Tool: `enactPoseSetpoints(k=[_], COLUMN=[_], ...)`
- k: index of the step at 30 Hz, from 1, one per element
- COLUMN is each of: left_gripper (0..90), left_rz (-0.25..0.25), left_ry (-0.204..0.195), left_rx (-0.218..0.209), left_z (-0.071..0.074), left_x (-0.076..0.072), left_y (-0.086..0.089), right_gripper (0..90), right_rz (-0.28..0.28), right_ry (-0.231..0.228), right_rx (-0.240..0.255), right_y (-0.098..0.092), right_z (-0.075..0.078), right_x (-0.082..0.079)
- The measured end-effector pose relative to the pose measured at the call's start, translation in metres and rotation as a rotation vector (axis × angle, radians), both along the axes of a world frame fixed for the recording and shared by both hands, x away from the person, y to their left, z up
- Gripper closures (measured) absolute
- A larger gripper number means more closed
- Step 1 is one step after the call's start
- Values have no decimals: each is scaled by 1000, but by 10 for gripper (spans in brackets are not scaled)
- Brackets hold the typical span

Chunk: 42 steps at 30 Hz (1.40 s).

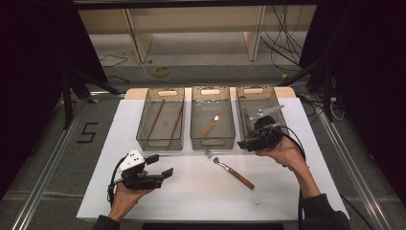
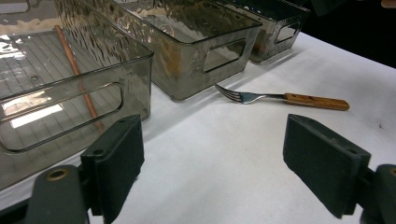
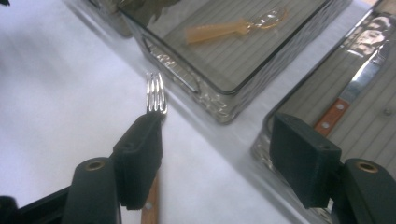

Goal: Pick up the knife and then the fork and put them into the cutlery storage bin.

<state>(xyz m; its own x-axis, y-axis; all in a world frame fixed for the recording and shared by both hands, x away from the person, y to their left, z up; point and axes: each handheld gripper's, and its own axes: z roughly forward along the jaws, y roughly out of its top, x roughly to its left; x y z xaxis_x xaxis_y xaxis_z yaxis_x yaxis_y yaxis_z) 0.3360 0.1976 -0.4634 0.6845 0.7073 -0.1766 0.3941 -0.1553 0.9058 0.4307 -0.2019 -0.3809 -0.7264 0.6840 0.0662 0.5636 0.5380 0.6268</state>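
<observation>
While a wooden-handled metal fork (image 1: 229, 167) lies on the white desk (image 1: 191, 191) before three clear plastic bins (image 1: 212, 117), left gripper (image 1: 160, 175) jaws apart, right gripper (image 1: 261, 136) jaws apart over the right bin's front edge.

Three bins stand side by side across the far half of the table (image 1: 95, 191). The middle bin (image 1: 212, 140) holds a spoon (image 1: 209, 126); left of it, a bin (image 1: 161, 142) with two sticks (image 1: 155, 120); right of it, a bin (image 1: 243, 108) (with a knife (image 3: 359, 91)). The fork (image 1: 229, 168) lies just before the middle bin.
</observation>
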Motion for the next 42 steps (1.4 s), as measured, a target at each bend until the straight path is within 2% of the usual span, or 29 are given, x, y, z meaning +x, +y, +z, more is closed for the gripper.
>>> enactPoseSetpoints(k=[2,12,19,29,42], left_gripper=[199,199,199,199,199], left_rz=[-1,-14,-13,-12,-12], left_ry=[-1,-6,-10,-11,-12], left_rx=[1,15,16,16,17], left_z=[0,-1,-1,-1,0], left_x=[0,-1,-1,-1,-2], left_y=[0,-4,-3,-3,-3], right_gripper=[352,354,372,381,404], right_rz=[11,78,97,128,142], right_ry=[7,50,62,117,138], right_rx=[3,-53,-79,-151,-209], right_y=[3,21,25,34,39], right_z=[-2,-17,-23,-37,-47], right_x=[-2,-10,-13,-15,-19])
